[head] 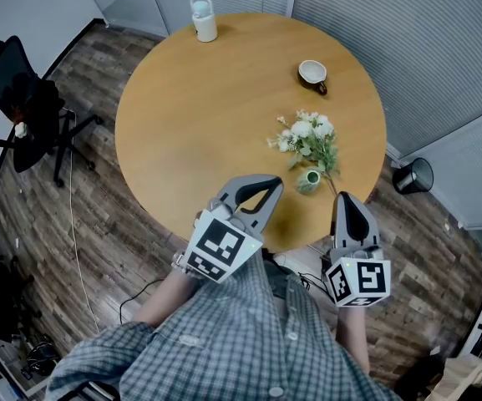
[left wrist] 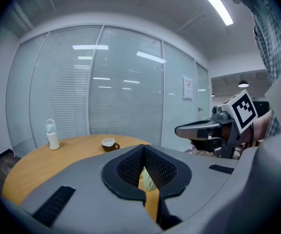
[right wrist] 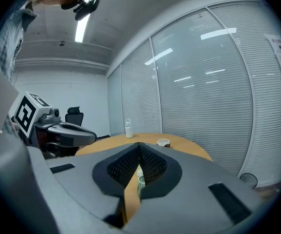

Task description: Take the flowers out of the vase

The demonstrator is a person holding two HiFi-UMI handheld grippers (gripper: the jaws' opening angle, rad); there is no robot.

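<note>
A small green vase (head: pixel 308 180) stands near the front right edge of the round wooden table (head: pixel 199 115). White flowers (head: pixel 307 134) with green leaves rise from it and lean toward the far side. My left gripper (head: pixel 271 185) is shut and empty, just left of the vase. My right gripper (head: pixel 344 199) hovers by the table edge to the vase's right, also shut on nothing. In the left gripper view the left gripper (left wrist: pixel 143 152) has closed jaws with a pale green sliver behind them. In the right gripper view the right gripper (right wrist: pixel 139 153) is likewise shut, and the vase (right wrist: pixel 140 181) peeks through.
A brown and white cup (head: pixel 312 73) sits at the table's far right, and a white bottle (head: pixel 204 17) stands at its far edge. A black office chair (head: pixel 19 98) is on the floor at the left. A dark bin (head: pixel 413 175) is at the right.
</note>
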